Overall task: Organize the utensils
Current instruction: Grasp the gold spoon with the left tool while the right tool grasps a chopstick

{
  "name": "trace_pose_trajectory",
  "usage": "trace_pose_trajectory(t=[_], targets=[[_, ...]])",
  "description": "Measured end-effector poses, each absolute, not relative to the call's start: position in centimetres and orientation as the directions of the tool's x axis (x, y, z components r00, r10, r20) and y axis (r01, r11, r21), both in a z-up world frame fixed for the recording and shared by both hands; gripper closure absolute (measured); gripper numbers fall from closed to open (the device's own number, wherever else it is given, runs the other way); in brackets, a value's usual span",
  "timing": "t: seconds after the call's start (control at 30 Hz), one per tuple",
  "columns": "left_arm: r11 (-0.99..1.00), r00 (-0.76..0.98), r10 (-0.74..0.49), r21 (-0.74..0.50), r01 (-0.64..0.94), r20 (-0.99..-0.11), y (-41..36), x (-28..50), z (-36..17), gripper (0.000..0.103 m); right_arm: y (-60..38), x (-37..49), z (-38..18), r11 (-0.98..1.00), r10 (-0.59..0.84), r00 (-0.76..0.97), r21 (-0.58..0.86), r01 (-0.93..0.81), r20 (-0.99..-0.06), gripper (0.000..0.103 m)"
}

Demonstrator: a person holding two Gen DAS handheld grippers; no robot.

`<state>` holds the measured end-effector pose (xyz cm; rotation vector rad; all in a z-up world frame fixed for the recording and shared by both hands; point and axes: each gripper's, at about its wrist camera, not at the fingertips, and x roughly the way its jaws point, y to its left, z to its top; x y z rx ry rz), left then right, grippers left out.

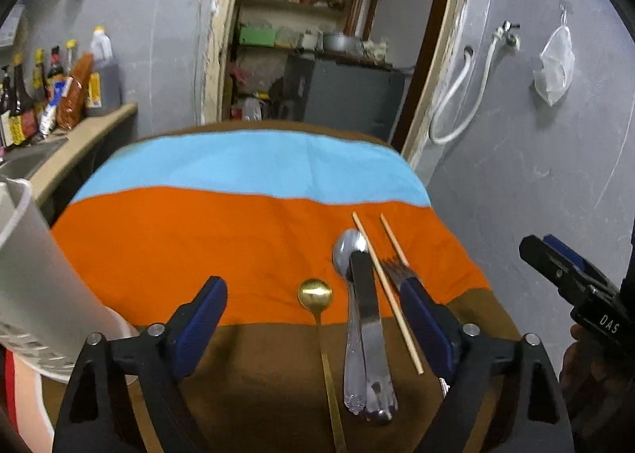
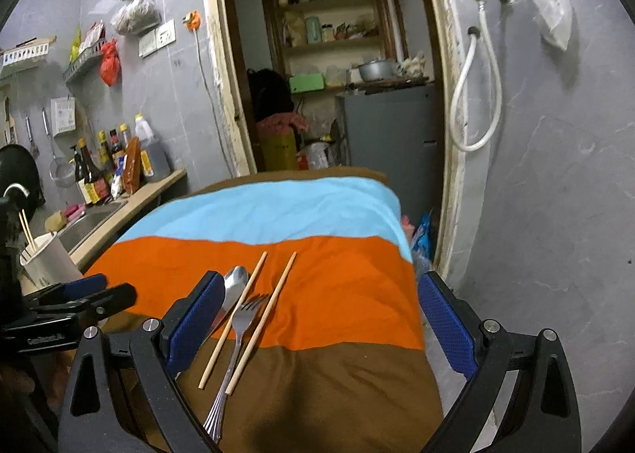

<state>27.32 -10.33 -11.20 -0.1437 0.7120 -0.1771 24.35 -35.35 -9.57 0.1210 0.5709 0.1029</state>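
My left wrist camera looks forward and down over the near edge of the cloth-covered tabletop (image 1: 246, 238), close above it, facing the doorway (image 1: 317, 28). My right wrist camera sits further right, facing likewise; both share the chopsticks (image 2: 248, 318) and cloth.

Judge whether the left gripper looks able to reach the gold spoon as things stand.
Probably yes: the left gripper is open, the gold spoon lies uncovered between its fingers, apart from the knife beside it.
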Motion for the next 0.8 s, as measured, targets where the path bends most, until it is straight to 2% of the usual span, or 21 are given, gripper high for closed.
trace_pose_trajectory(t=[0.13,0.23,0.27,0.37,0.53,0.63,0.7,0.77,0.8], targets=[[0.973,0.705,-0.224,-0.195,0.124,-0.673,-10.3,28.7,-12.4,0.033,-35.0,25.9,-10.9,0.984,0.167,0.803,0.154,-0.094,-0.572,0.008],[0.971,0.678,-0.237,-0.201,0.133,-0.696,-10.5,29.7,-13.1,0.036,-34.6,27.0,-11.8,0.98,0.19,0.777,0.163,-0.114,-0.6,0.008],[0.969,0.668,-0.243,-0.207,0.135,-0.703,-10.4,30.0,-13.2,0.037,-34.4,27.4,-12.0,0.979,0.198,0.768,0.165,-0.122,-0.608,0.01],[0.962,0.639,-0.269,-0.232,0.143,-0.721,-10.2,31.0,-13.9,0.048,-33.7,28.7,-12.9,0.974,0.225,0.736,0.172,-0.149,-0.639,0.017],[0.954,0.597,-0.299,-0.241,0.178,-0.745,-10.4,32.3,-14.8,0.06,-32.8,30.8,-14.1,0.966,0.257,0.698,0.186,-0.178,-0.668,0.032],[0.949,0.56,-0.316,-0.257,0.185,-0.766,-10.5,33.1,-15.8,0.07,-32.4,32.2,-14.9,0.96,0.279,0.666,0.2,-0.194,-0.692,0.048],[0.948,0.548,-0.319,-0.262,0.183,-0.773,-10.4,33.5,-16.2,0.073,-32.1,33.3,-15.8,0.952,0.306,0.626,0.226,-0.206,-0.717,0.063],[0.947,0.544,-0.321,-0.259,0.19,-0.775,-10.4,33.7,-16.3,0.074,-31.7,34.2,-16.5,0.948,0.317,0.597,0.236,-0.212,-0.737,0.072],[0.944,0.539,-0.328,-0.264,0.196,-0.776,-10.4,33.9,-16.3,0.074,-31.5,34.4,-16.8,0.947,0.321,0.59,0.239,-0.215,-0.741,0.072]])
